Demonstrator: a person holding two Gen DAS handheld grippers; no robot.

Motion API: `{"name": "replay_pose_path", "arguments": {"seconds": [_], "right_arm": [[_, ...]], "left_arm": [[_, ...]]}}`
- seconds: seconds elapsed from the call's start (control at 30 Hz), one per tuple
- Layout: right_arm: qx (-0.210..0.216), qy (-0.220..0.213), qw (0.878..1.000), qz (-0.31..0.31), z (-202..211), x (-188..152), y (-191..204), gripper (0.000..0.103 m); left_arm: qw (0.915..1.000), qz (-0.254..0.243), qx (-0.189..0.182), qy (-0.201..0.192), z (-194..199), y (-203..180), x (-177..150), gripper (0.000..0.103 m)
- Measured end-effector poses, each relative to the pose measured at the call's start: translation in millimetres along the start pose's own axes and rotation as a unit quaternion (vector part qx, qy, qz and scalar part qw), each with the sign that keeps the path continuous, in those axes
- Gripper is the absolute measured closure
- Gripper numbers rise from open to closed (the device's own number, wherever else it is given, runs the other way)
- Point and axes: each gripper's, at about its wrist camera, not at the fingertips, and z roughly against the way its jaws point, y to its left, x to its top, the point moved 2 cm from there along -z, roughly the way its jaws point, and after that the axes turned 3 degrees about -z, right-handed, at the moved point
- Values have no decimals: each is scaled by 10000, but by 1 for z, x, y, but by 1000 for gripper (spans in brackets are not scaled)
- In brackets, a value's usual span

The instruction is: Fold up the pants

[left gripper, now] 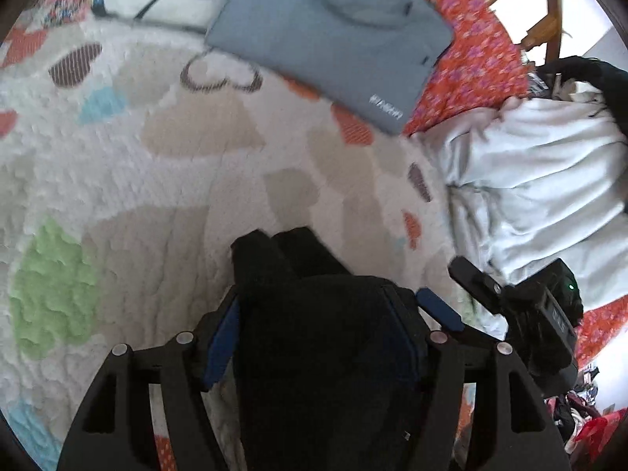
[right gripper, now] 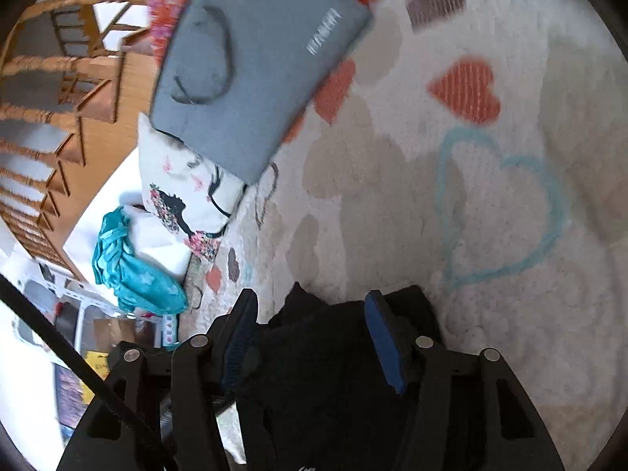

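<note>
Mid-fold, carrying stage by look of it: black pants [left gripper: 314, 353] bunched between jaws of L gripper [left gripper: 337, 310] and R gripper [right gripper: 310, 337], low over heart-print blanket [left gripper: 157, 180]. Both look clamped on cloth, pads partly hidden. Next: lay flat, smooth, toward 12 o'clock. Long axis, heading: can't tell, too crumpled. Grey bag [left gripper: 329, 35] at 12.

Under me spreads a fluffy white blanket [right gripper: 490, 314] patterned with orange, beige and blue hearts. A grey laptop sleeve [left gripper: 333, 35] lies on it, partly over a red flowered cover [left gripper: 475, 59]. A white printed pillow [right gripper: 188, 192] sits beside it, with teal cloth [right gripper: 133, 267] nearby. I see a wooden spindle chair [right gripper: 59, 78] in bright daylight.
</note>
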Motion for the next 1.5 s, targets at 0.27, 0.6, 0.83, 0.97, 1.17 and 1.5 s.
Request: {"name": "replay_pose_path", "arguments": {"seconds": [0.27,0.6,0.83,0.97,1.17,1.5], "right_arm": [[-257,729,9888,1274,39,-73,29,33],[-598,1043,9866,1104,22,-92,-5,24],[-311,1116,9879,1030,12,-94,0,0],[-269,910,9909,956,31,-81,12,6],[-674,217,9924,1003,60,-66,9,6],[-1048,-99,9882,1115,67,-79,16,6]], "left_arm": [[9984,-363,413,136,-19,-10,1,37],[9978,-34,465,470,-28,2,0,35],[9994,-244,251,8,28,-9,-19,35],[9980,-498,337,-203,53,-14,-37,35],[9930,-757,778,-459,78,-17,-61,35],[9595,-1648,1967,-1162,139,-59,-101,34]]}}
